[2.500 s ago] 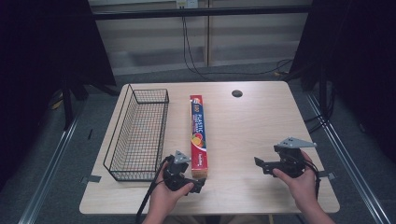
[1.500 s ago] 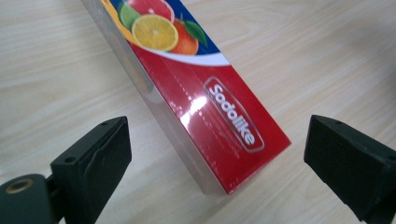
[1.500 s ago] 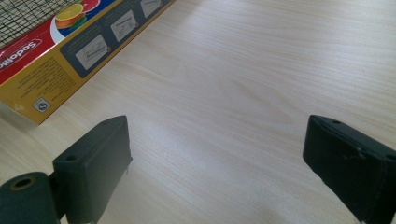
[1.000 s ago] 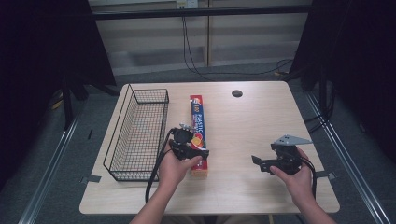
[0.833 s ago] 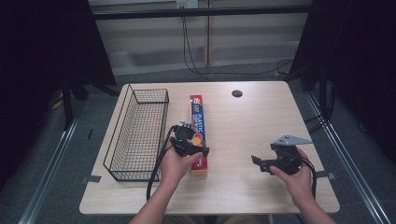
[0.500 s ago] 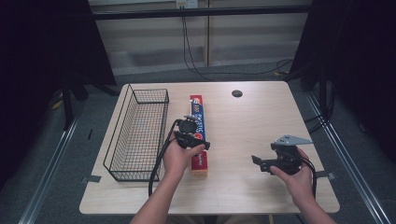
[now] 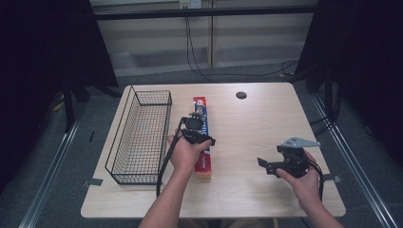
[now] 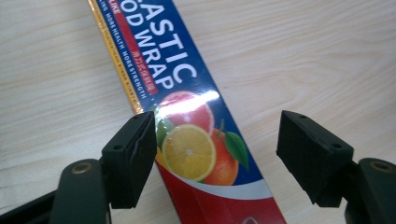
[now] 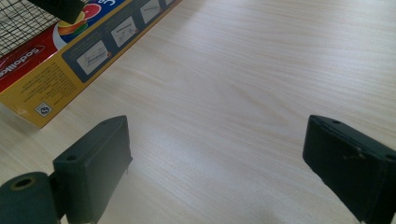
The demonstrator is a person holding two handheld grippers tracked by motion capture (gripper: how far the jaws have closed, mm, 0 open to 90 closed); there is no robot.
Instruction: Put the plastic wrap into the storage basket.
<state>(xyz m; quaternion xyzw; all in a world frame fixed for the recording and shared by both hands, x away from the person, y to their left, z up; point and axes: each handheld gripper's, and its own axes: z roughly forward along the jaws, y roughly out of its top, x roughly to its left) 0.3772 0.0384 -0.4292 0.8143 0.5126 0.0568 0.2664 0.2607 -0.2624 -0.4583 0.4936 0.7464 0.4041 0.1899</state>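
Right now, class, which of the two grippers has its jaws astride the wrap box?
The left gripper: the box lies between its jaws. The right gripper has only bare table between its jaws.

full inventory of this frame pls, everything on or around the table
plastic wrap box: 1, red and blue with yellow edge and fruit picture, lying flat lengthwise mid-table, right of the basket
wire basket: 1, black, left part of the table, nothing seen inside
table: 1, light wood
round grommet: 1, dark, far side of the tabletop
cables: several, black, on the floor behind the table
left hand-held gripper: 1, black, over the box, jaws have just been closing and straddle it; one pad at its yellow edge, the other apart from it
right hand-held gripper: 1, black with grey plate, over bare table at the right, jaws wide, nothing between
forearms and hands: 2, entering from the bottom edge
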